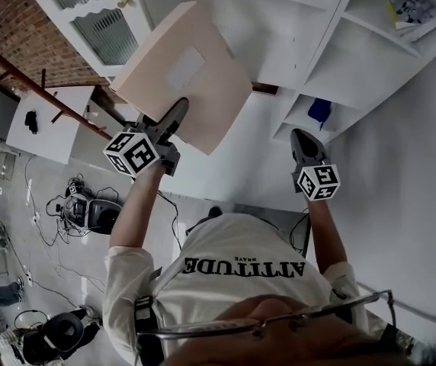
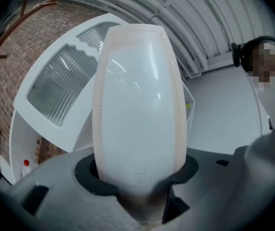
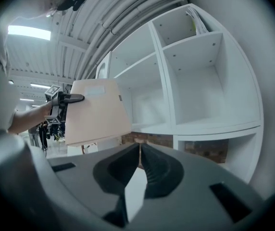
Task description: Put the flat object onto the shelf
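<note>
The flat object [image 1: 184,75] is a thin beige carton with a pale label, held up in front of the white shelf [image 1: 332,67]. My left gripper [image 1: 176,113] is shut on its lower edge. In the left gripper view the flat object [image 2: 137,105] stands edge-on between the jaws of that gripper [image 2: 137,177] and fills the middle. My right gripper [image 1: 303,139] hangs to the right, empty, its jaws closed together. The right gripper view shows that gripper [image 3: 140,146] pointing at the shelf's [image 3: 200,81] open compartments, with the flat object [image 3: 96,112] and the left gripper [image 3: 72,98] at the left.
A cabinet door with ribbed glass [image 1: 96,14] stands open left of the shelf. A blue item [image 1: 319,110] sits in a lower compartment and magazines [image 1: 416,2] lie in an upper one. A brick wall [image 1: 12,21], a small white table [image 1: 46,124] and floor equipment [image 1: 88,212] are at the left.
</note>
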`<action>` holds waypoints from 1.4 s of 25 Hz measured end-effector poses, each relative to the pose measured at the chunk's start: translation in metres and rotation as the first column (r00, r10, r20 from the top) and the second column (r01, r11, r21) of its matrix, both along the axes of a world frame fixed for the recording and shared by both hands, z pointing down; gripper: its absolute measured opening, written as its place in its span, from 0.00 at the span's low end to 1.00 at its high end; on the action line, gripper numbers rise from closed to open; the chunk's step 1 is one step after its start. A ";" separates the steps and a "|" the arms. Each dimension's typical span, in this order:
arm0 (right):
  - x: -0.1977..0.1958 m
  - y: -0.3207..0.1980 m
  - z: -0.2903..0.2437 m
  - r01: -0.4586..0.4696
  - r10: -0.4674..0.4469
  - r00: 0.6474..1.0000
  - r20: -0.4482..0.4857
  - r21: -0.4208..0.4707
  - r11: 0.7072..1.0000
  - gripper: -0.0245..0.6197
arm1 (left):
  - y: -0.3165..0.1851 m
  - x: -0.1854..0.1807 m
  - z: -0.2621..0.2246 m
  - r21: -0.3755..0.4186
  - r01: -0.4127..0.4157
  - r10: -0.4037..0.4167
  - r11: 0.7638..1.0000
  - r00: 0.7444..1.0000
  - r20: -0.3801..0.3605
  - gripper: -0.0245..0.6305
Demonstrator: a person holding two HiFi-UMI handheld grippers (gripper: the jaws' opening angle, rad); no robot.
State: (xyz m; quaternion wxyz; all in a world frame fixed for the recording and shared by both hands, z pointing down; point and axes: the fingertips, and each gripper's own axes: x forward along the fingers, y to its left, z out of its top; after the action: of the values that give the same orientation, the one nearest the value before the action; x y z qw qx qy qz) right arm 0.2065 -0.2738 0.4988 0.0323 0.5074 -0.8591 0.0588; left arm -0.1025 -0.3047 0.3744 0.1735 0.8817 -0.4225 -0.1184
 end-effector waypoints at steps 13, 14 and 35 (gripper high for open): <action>-0.014 0.011 0.007 0.016 -0.017 1.000 -0.008 -0.022 1.000 0.09 | -0.017 0.002 -0.012 -0.069 -0.013 -0.002 0.998 0.977 -0.215 0.44; -0.015 0.012 0.008 0.018 -0.019 1.000 -0.009 -0.023 1.000 0.09 | -0.017 0.003 -0.015 -0.067 -0.019 0.003 0.998 0.974 -0.227 0.44; -0.021 0.023 0.000 0.036 -0.035 0.998 -0.049 0.017 0.999 0.09 | -0.053 0.023 -0.013 -0.148 -0.004 -0.061 0.989 0.899 -0.434 0.44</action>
State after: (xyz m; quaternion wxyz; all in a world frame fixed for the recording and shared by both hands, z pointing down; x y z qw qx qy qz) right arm 0.1851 -0.2512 0.4989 0.0499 0.4935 -0.8675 0.0383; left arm -0.0792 -0.3577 0.3613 0.3258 0.8114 -0.3930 -0.2847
